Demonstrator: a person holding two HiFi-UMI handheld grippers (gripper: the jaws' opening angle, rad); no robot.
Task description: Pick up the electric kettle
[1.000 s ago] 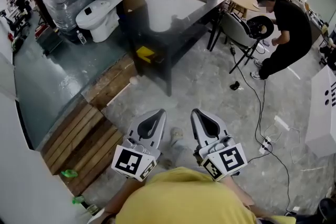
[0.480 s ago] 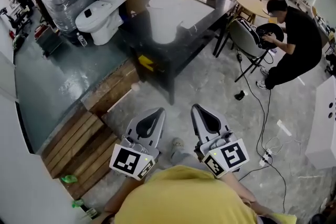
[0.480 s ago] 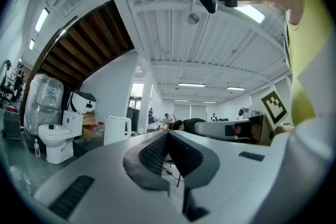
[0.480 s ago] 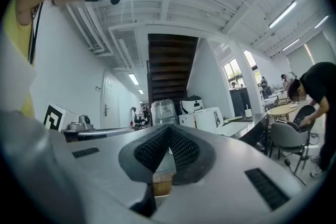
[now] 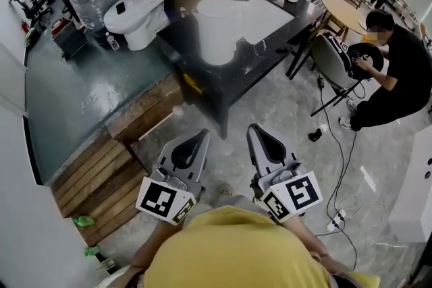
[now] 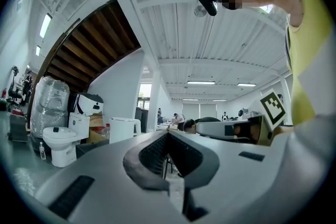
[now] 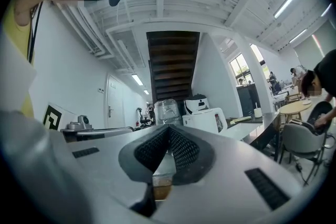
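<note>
Grey concrete floor point(image 5: 283, 111) fills the head view, with a dark table point(image 5: 277, 13) at twelve o'clock carrying the white electric kettle point(image 5: 217, 30) — well apart from both grippers. A toilet point(image 5: 138, 7) stands at eleven o'clock, and a bent-over person point(image 5: 398, 77) is at two. The left gripper point(image 5: 197, 139) and right gripper point(image 5: 258, 135) sit side by side near six o'clock, pointing toward the table.

Left gripper view: the jaws are clenched together with nothing between them, and the kettle stands far off at nine o'clock of the tips.

Right gripper view: the jaws are likewise pressed together and empty — the kettle is at two o'clock of the tips, on the table.
</note>
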